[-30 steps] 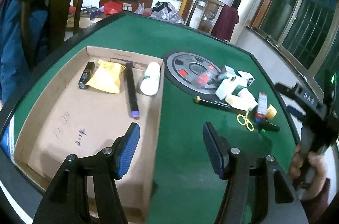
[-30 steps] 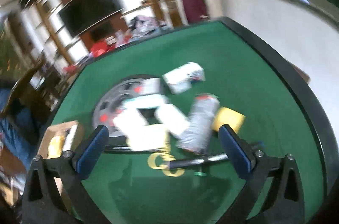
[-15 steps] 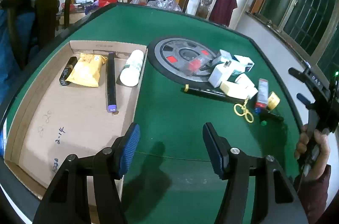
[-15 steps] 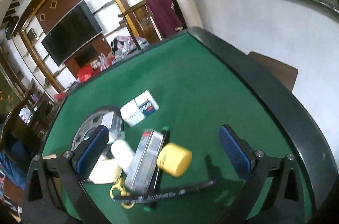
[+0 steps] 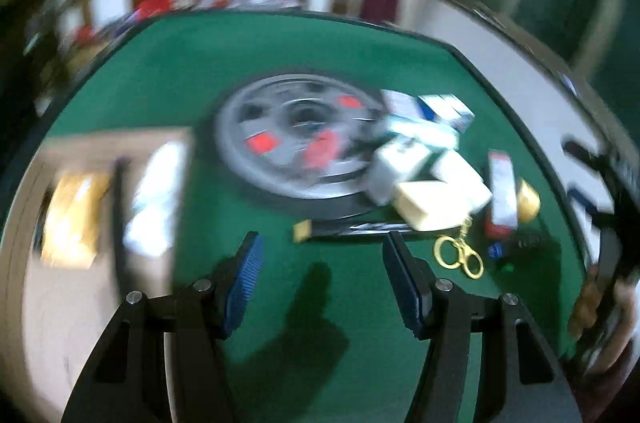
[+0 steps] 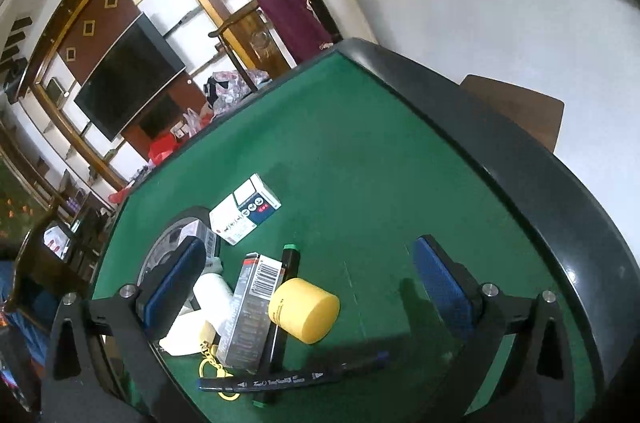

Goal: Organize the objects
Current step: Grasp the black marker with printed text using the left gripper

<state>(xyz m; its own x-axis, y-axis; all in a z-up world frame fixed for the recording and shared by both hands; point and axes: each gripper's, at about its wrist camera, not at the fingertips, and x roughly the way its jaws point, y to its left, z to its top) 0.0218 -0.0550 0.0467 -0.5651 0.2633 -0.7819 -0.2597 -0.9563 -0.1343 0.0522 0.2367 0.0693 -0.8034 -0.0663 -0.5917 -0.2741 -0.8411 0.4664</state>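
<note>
We hold the left gripper point(image 5: 322, 261) over the green table point(image 5: 192, 71) with its blue pads spread and nothing between them, aimed at the dark pen point(image 5: 352, 229) lying just ahead at twelve o'clock, probably the next thing we collect. The cardboard tray point(image 5: 60, 303) sits at nine o'clock and already holds a white tube point(image 5: 154, 199), a yellow packet point(image 5: 74, 215) and a dark stick, so that is plainly where sorted things go. The unsorted heap of white boxes point(image 5: 420, 159) lies at one o'clock, against the round grey disc point(image 5: 296, 139). Our right gripper point(image 6: 306, 281) is also spread wide and empty, framing the yellow cylinder point(image 6: 304, 309) and the barcoded box point(image 6: 250, 311), with a marker point(image 6: 292, 377) below them.
</note>
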